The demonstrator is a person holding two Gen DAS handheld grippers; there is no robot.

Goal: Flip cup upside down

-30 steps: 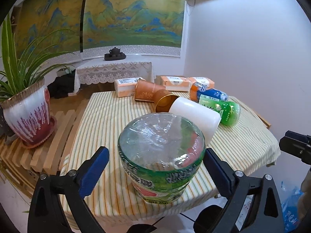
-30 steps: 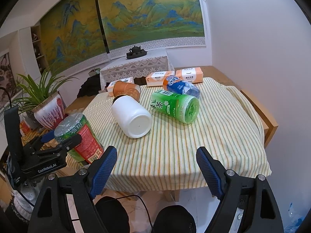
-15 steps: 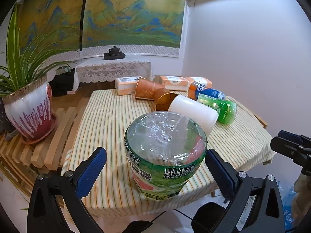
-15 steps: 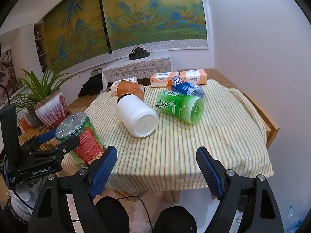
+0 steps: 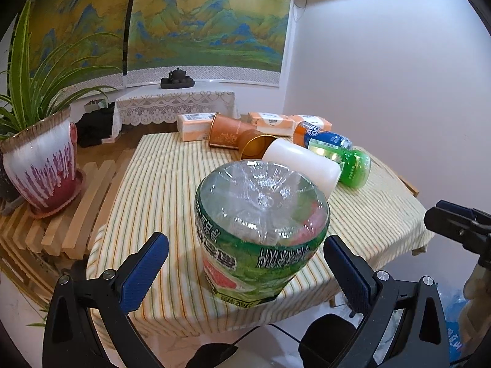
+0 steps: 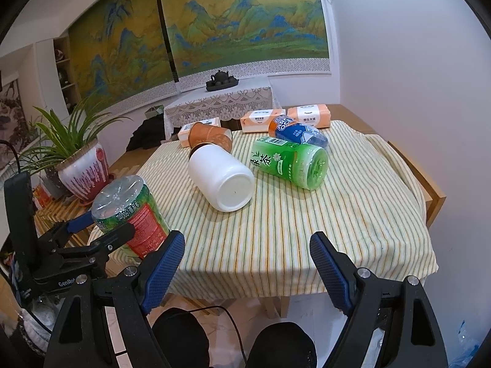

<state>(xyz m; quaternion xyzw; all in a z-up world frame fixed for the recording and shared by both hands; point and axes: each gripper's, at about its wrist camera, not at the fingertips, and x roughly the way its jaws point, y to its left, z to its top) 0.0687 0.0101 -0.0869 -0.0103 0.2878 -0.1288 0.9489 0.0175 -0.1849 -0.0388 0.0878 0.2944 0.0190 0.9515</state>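
While the green-labelled cup (image 5: pixel 260 230) stands base-up at the tablecloth's (image 5: pixel 159 184) near edge, at twelve o'clock between the left gripper's (image 5: pixel 245 263) wide-open, empty jaws, the right gripper (image 6: pixel 245 263), farther off, hangs open and empty.

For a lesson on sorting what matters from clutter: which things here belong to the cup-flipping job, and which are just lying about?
In the job:
- green-and-red container, standing bottom-up
- left gripper, open around it
- right gripper, open, idle

Lying about:
- white bottle
- green tea bottle
- blue bottle
- copper cups
- tissue packs
- potted plant
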